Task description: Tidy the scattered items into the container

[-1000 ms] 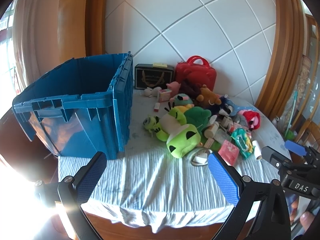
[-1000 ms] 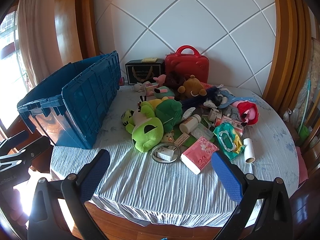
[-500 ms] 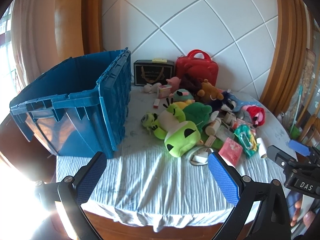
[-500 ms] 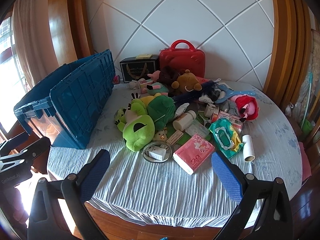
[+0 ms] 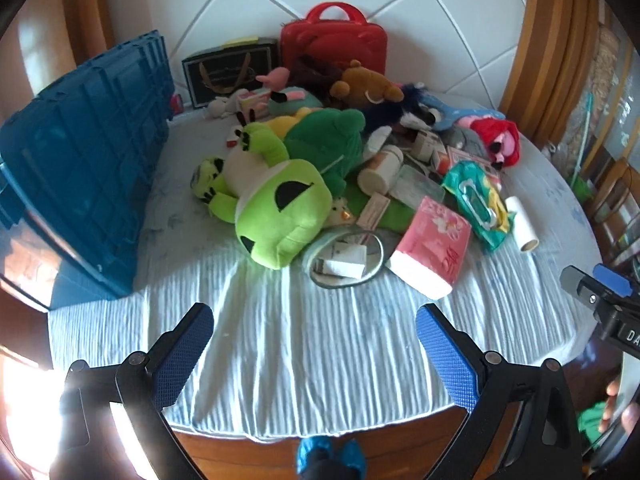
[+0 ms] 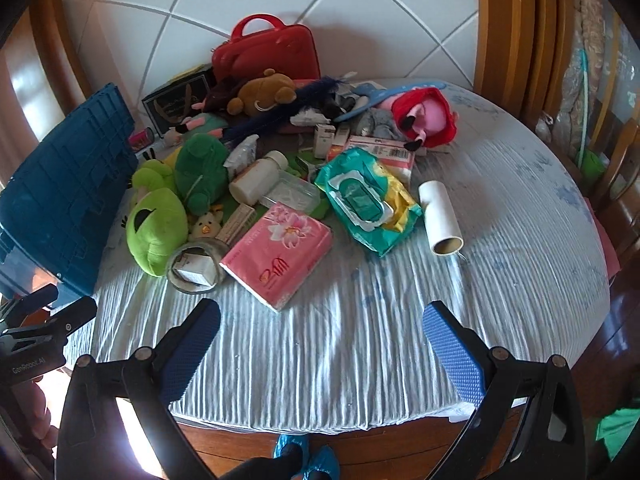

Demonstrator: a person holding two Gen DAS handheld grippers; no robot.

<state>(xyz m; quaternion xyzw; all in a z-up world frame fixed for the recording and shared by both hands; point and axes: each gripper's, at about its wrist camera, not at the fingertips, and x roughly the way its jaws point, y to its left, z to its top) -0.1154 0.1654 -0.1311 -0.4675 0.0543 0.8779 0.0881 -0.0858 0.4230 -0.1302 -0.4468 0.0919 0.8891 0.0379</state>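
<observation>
With both the left gripper (image 5: 308, 354) and right gripper (image 6: 320, 350) spread wide and empty, the plush toys (image 5: 280, 196), pink tissue pack (image 6: 278, 250) and other clutter lay heaped on the striped tablecloth (image 6: 360, 340) beside the blue plastic crate (image 5: 84, 160), its inside hidden.

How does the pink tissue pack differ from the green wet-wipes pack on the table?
The pink tissue pack is a firm, flat-sided block with a flower print; the green wet-wipes pack is soft and crumpled, with a plastic flap lid on top. The tissue pack lies nearer the table's front edge, the wipes pack farther back and to the right. Both lie flat on the striped tablecloth.
</observation>
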